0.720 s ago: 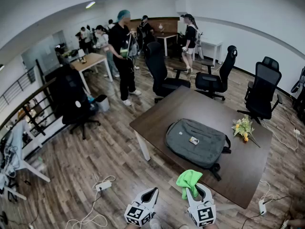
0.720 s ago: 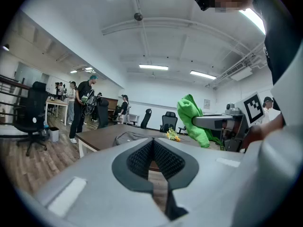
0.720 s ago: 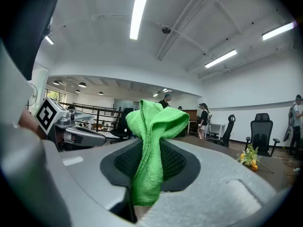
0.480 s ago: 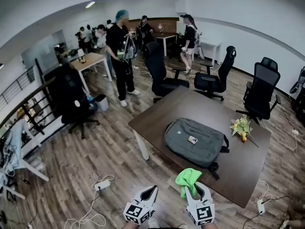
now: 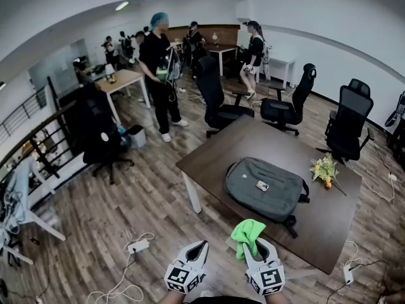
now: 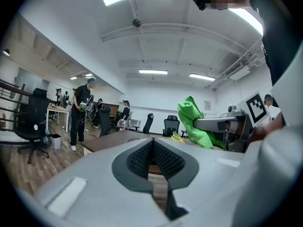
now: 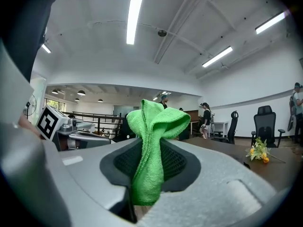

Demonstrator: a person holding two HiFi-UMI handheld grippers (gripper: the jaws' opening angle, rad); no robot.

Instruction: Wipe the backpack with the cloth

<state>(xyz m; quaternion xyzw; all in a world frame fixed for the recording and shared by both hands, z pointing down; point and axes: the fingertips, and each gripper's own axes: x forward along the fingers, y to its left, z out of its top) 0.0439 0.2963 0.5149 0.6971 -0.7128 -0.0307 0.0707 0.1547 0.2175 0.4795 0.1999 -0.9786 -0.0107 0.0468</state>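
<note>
1. Green terry cloth (image 7: 154, 141) clamped upright between the jaws of the right gripper (image 5: 256, 250), folded top flopping over above the pads, lower end hanging down through the gap.
2. Left gripper (image 5: 200, 249) just beside the right one, jaws pressed together tip to tip, nothing between them.
3. Both grippers low in the head view, by the near edge of a dark brown wooden table (image 5: 209, 160), with the cloth well apart from the backpack.
4. Grey fabric backpack (image 5: 262, 189) flat on its back near the middle of the table, a small light tag on its upper face, black straps trailing off its right end.
5. Yellow-and-white flower sprig (image 5: 324, 168) on the tabletop toward the far right edge, near the backpack but not touching it.
6. Black office chairs (image 5: 215, 100) ranged along the table's far side, one at the far left corner, others further right.
7. Person in black clothes and a teal cap (image 5: 161, 75) standing on the wood-plank floor (image 5: 126, 195) beyond the table's left corner, with more people in the background near lighter desks.
8. White power strip (image 5: 137, 246) and its looping cable on the floor, left of the left gripper.
</note>
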